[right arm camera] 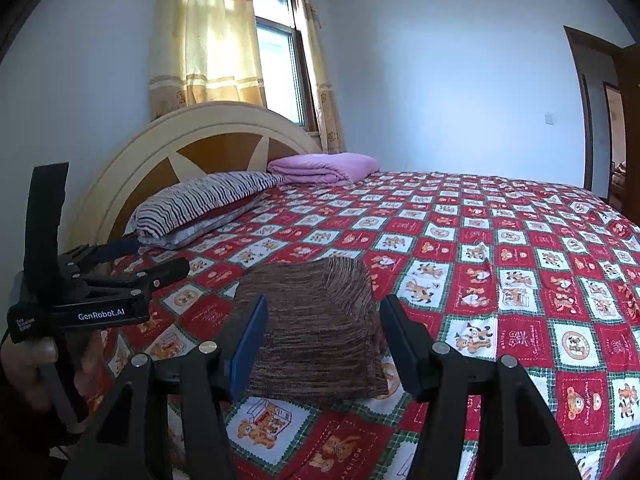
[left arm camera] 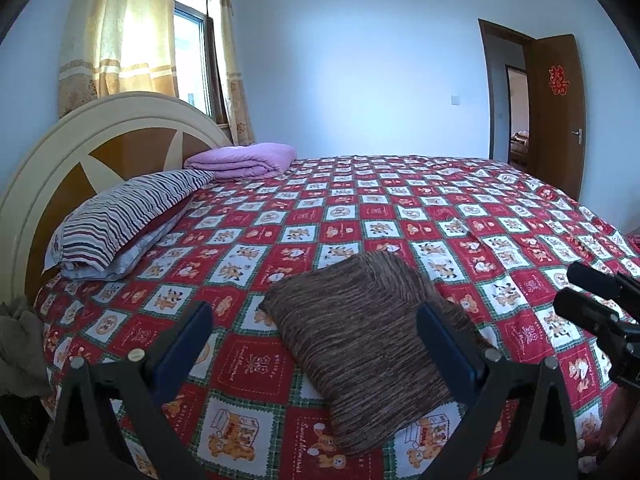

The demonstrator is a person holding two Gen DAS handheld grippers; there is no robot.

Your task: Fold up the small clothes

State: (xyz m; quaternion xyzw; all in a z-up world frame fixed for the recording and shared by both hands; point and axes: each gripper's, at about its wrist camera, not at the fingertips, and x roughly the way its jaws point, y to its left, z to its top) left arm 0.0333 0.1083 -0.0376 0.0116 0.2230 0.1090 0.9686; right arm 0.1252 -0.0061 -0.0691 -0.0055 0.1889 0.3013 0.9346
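- Hovering wide open and empty, the left gripper [left arm camera: 316, 334] has the brown cloth [left arm camera: 372, 348] between and just beyond its fingers.
- Right gripper [right arm camera: 324, 338], also spread and holding nothing, frames the cloth too.
- Cloth lies folded on the bedspread [left arm camera: 500, 216], long axis running away toward the pillow [left arm camera: 124, 220]; both grippers look equally near.

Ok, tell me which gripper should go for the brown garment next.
Probably the right gripper. It is open, with the folded brown garment centred between its fingers. The left gripper, also open, sees the brown garment off toward its right finger, so it would need to shift sideways first. Neither touches the cloth.
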